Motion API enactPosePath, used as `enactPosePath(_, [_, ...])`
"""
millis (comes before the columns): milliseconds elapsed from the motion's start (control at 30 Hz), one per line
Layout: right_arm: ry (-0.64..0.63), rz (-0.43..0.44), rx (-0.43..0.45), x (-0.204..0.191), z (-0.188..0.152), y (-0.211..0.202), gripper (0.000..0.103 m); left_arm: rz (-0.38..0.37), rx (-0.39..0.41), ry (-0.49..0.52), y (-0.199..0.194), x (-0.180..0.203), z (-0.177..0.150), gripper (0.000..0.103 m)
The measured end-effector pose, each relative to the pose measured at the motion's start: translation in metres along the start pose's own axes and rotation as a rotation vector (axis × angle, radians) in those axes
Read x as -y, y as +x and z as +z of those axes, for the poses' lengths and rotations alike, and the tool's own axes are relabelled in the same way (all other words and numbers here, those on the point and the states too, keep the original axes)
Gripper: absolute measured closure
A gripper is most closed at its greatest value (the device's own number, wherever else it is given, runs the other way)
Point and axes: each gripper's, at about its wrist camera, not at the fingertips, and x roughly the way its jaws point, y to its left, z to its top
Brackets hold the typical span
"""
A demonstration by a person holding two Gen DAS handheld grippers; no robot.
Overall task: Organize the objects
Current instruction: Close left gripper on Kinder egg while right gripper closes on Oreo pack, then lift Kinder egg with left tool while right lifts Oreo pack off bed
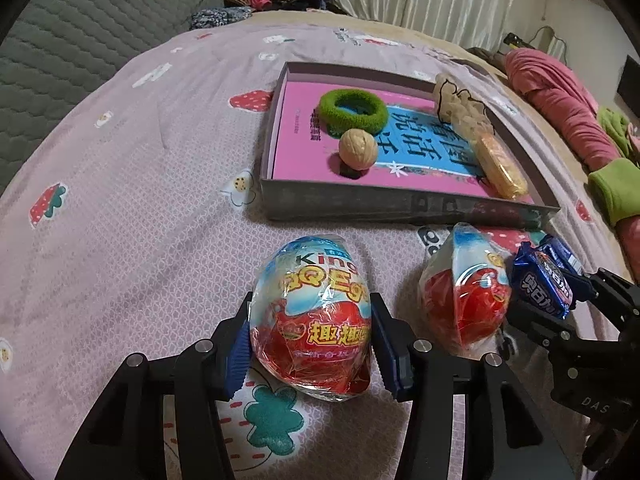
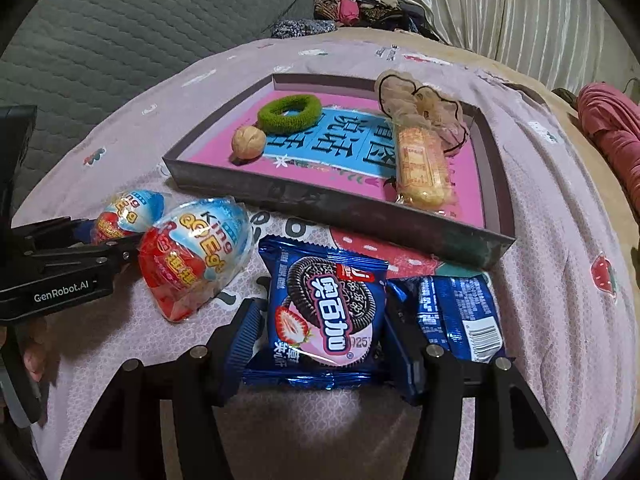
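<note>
My left gripper (image 1: 310,308) is shut on a foil-wrapped toy egg (image 1: 312,316) that lies on the bed; both blue pads touch its sides. A second egg (image 1: 464,292) lies just to its right. My right gripper (image 2: 324,304) is shut on a blue Oreo packet (image 2: 324,308), pads pressed on both edges. Another blue packet (image 2: 460,320) lies beside its right finger. Ahead stands a shallow grey box (image 2: 320,204) with a pink bottom. It holds a green hair tie (image 2: 288,114), a walnut (image 2: 248,142), a yellow biscuit pack (image 2: 420,168) and a beige scrunchie (image 2: 424,108).
Everything sits on a pink strawberry-print bedspread (image 1: 120,200). A grey quilted headboard (image 1: 60,40) rises at the left, and clothes pile up at the back. Pink and green garments (image 1: 560,100) lie to the right of the box. A hand (image 2: 32,352) holds the left gripper.
</note>
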Motion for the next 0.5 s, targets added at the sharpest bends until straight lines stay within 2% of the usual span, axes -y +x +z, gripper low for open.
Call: enactPosePath(500, [0.01,0.005,0.033,-0.002,-0.002,-0.027,0.043,0.009,0.071,0.037,-0.038,0.009,-0.001,0.049])
